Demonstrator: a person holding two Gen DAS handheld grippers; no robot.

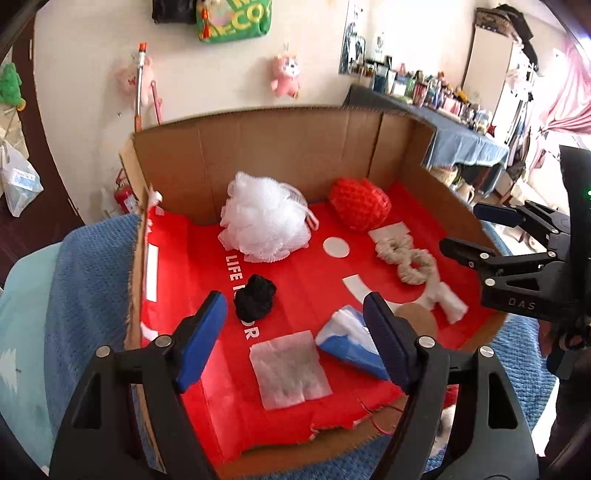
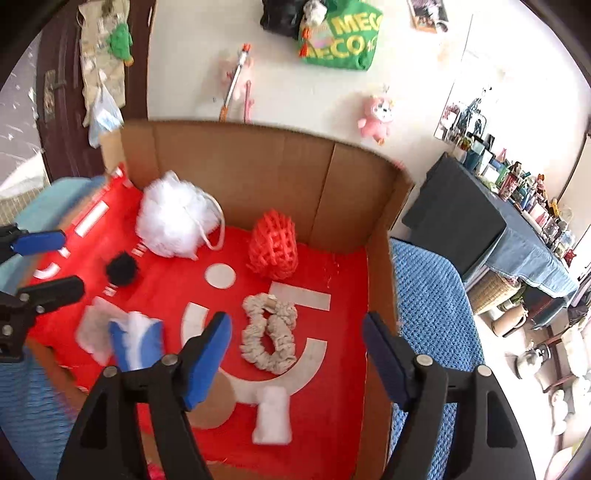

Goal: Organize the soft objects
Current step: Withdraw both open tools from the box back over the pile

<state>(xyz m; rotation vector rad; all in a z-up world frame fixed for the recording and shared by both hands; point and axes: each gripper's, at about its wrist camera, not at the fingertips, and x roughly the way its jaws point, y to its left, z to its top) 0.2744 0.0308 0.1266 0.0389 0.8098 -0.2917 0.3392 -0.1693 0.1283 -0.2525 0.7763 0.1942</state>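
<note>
A cardboard box (image 1: 280, 147) with a red floor holds soft things: a white mesh puff (image 1: 264, 221), a red foam net (image 1: 360, 203), a black pom (image 1: 255, 297), a beige scrunchie (image 1: 406, 260), a white cotton piece (image 1: 452, 304), a blue pack of white pads (image 1: 347, 341) and a flat white pad (image 1: 290, 369). My left gripper (image 1: 295, 339) is open and empty above the box's near edge. My right gripper (image 2: 297, 354) is open and empty above the scrunchie (image 2: 269, 332) and also shows in the left wrist view (image 1: 476, 232).
The box (image 2: 295, 173) rests on a blue knitted blanket (image 1: 92, 295). Behind it is a white wall with a pink plush (image 1: 286, 75) and a green bag (image 1: 232, 18). A cluttered table with a blue cloth (image 1: 461, 136) stands to the right.
</note>
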